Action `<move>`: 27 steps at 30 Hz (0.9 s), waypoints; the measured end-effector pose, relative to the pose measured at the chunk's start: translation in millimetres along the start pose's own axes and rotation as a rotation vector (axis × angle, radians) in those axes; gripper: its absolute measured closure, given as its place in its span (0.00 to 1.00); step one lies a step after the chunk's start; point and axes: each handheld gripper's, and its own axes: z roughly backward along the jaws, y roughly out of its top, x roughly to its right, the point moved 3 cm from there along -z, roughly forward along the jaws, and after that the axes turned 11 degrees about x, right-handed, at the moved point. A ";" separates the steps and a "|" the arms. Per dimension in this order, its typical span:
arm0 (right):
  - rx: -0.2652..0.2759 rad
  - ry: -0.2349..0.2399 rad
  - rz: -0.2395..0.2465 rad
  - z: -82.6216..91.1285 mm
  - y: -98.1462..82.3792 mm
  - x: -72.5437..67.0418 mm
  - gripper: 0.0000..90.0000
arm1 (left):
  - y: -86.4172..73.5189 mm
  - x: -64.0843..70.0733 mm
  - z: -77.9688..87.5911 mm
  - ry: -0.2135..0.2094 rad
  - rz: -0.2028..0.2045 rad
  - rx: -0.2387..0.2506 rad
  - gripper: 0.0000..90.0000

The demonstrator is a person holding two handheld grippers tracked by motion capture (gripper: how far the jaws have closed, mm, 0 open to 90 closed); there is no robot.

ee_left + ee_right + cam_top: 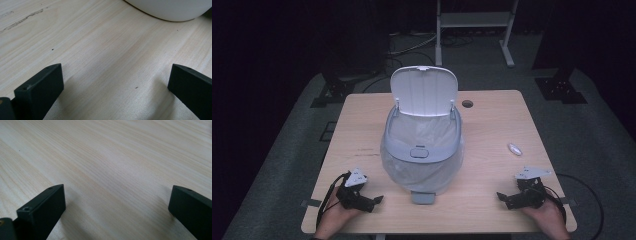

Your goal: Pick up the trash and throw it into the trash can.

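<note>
Pale wooden table [492,125]: white lidded plastic bin [423,145] at centre, between left gripper [377,200] and right gripper [500,197], beyond both. Small white oval object [514,149] beyond right gripper, right of bin.

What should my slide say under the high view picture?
Two open grippers, left gripper and right gripper, rest beside an open-lidded bin.

The right gripper [117,207] holds its 2 black fingers [42,207] wide apart over the bare wooden table [112,157].

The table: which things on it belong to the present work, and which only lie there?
In the work:
white bin with its lid raised
left tool, open
right tool, open

Lying about:
small white object
</note>
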 end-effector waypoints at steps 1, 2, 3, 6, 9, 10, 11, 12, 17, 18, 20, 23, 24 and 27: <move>-0.004 0.000 -0.004 0.2 0.5 0.3 0.00 | 0.0 0.1 0.1 0.002 0.002 0.000 0.00; -0.009 0.002 -0.013 0.4 1.1 0.6 0.00 | -0.1 0.1 0.3 0.004 0.003 -0.001 0.00; -0.012 0.004 -0.018 0.7 1.5 1.0 0.00 | -0.2 0.2 0.4 0.007 0.004 -0.001 0.00; -0.022 -0.001 -0.018 1.4 2.1 1.7 0.00 | -0.4 0.4 0.7 0.010 0.006 -0.001 0.00; -0.015 -0.007 -0.009 3.4 4.6 1.6 0.00 | -0.4 0.4 0.7 0.010 0.006 -0.001 0.00; -0.009 -0.007 -0.011 4.2 5.8 1.3 0.00 | -0.4 0.4 0.7 0.011 0.006 -0.001 0.00; -0.004 -0.007 -0.009 4.9 7.1 1.2 0.00 | -0.4 0.5 0.7 0.012 0.007 -0.001 0.00; -0.005 -0.008 -0.012 5.8 8.2 0.9 0.00 | -0.4 0.6 0.8 0.013 0.008 -0.001 0.00; 0.005 -0.014 -0.014 7.7 13.7 2.1 0.00 | -0.5 0.7 0.9 0.014 0.009 -0.001 0.00; 0.009 -0.015 -0.015 7.9 15.3 2.5 0.00 | -0.5 0.7 0.9 0.014 0.008 -0.001 0.00; 0.017 -0.018 -0.012 8.5 19.2 3.1 0.00 | -0.5 0.7 0.9 0.014 0.009 -0.001 0.00; 0.027 -0.023 -0.006 9.7 25.0 5.1 0.00 | -0.5 0.7 0.9 0.014 0.009 -0.001 0.00; 0.031 -0.026 -0.005 9.9 26.4 5.7 0.00 | -0.5 0.8 0.9 0.015 0.010 -0.001 0.00; 0.045 -0.038 0.002 11.3 32.6 10.3 0.00 | -0.6 1.0 1.0 0.017 0.011 -0.002 0.00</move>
